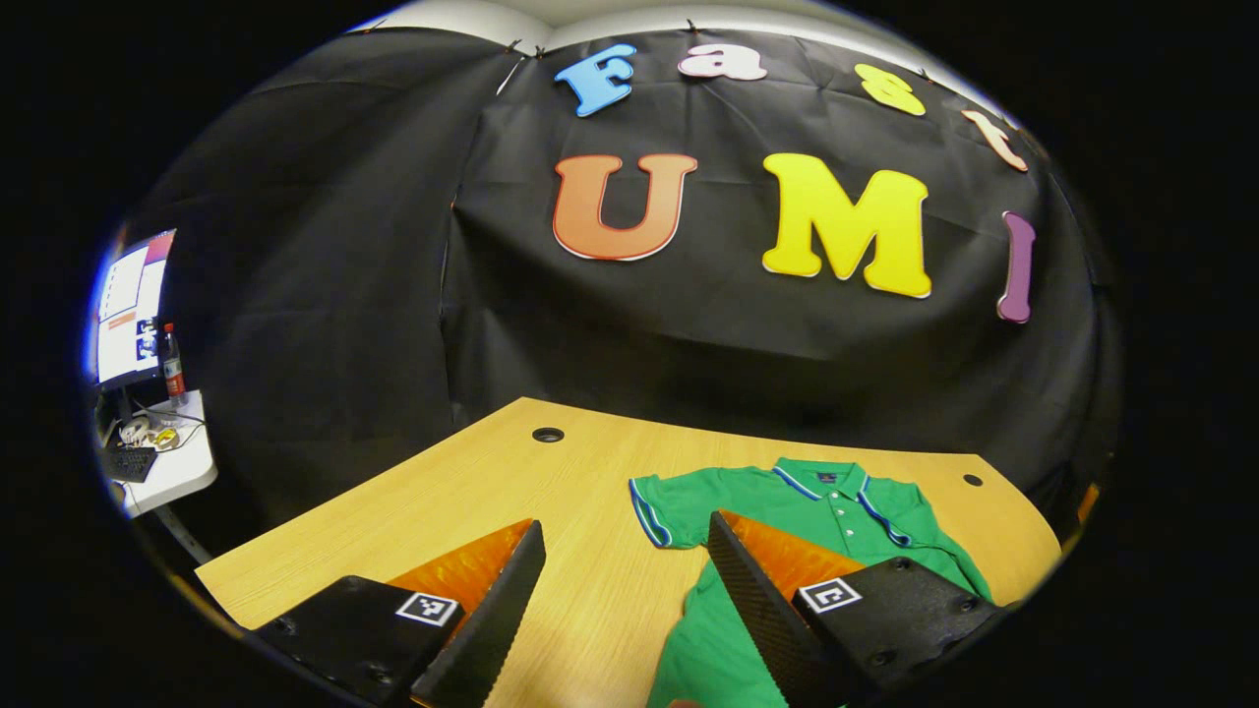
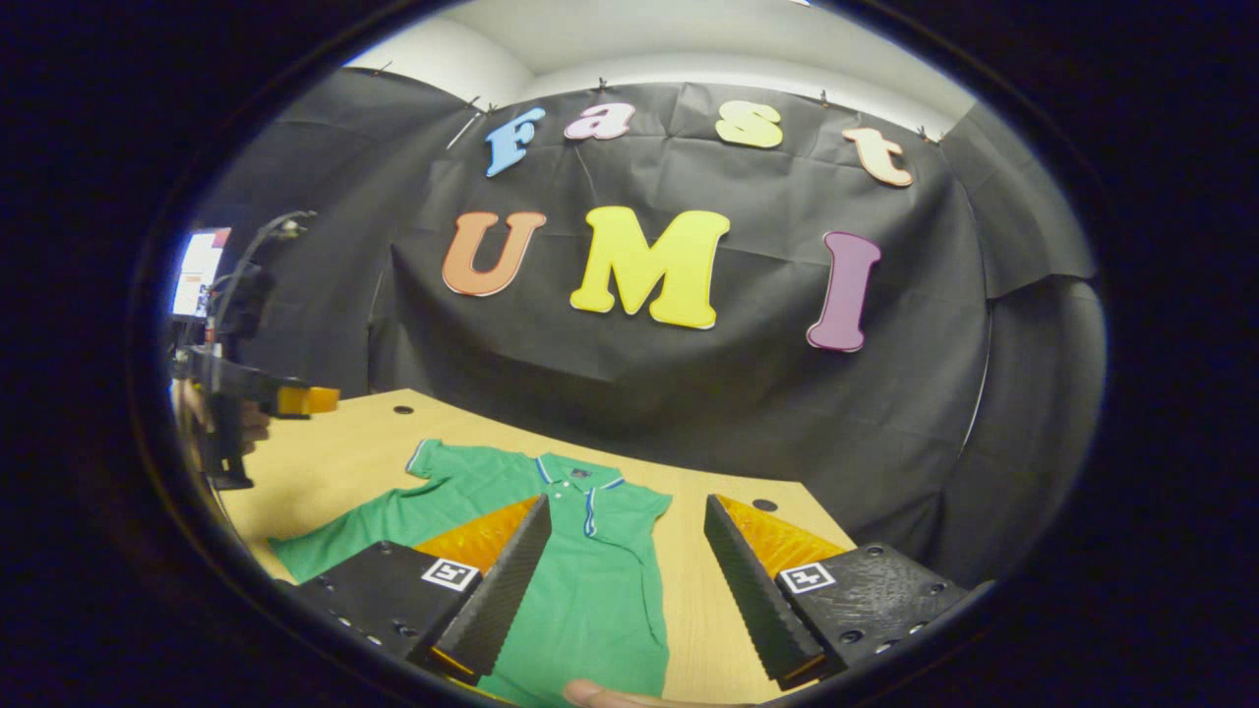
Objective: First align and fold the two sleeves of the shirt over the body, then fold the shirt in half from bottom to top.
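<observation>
Left gripper view: green polo shirt point(image 1: 787, 551) spread flat and face up on the wooden desk point(image 1: 472, 492), collar at the far side, both short sleeves out to the sides, nothing folded yet. Left tongs point(image 1: 627, 580) wide apart, gripping nothing, hovering above the near-left part of the shirt. Right gripper view: right tongs point(image 2: 627, 565) likewise parted and empty, over the right half of the shirt point(image 2: 580, 580); the other tongs point(image 2: 295, 400) held aloft at far left.

Judged step: first sleeve fold. Best done by pinching each sleeve at its striped cuff, lifting only a little, carrying it inward across the chest, laying it flat and even with its twin.

Small tag inside the collar too tiny to read. No other legible writing on the shirt.
</observation>
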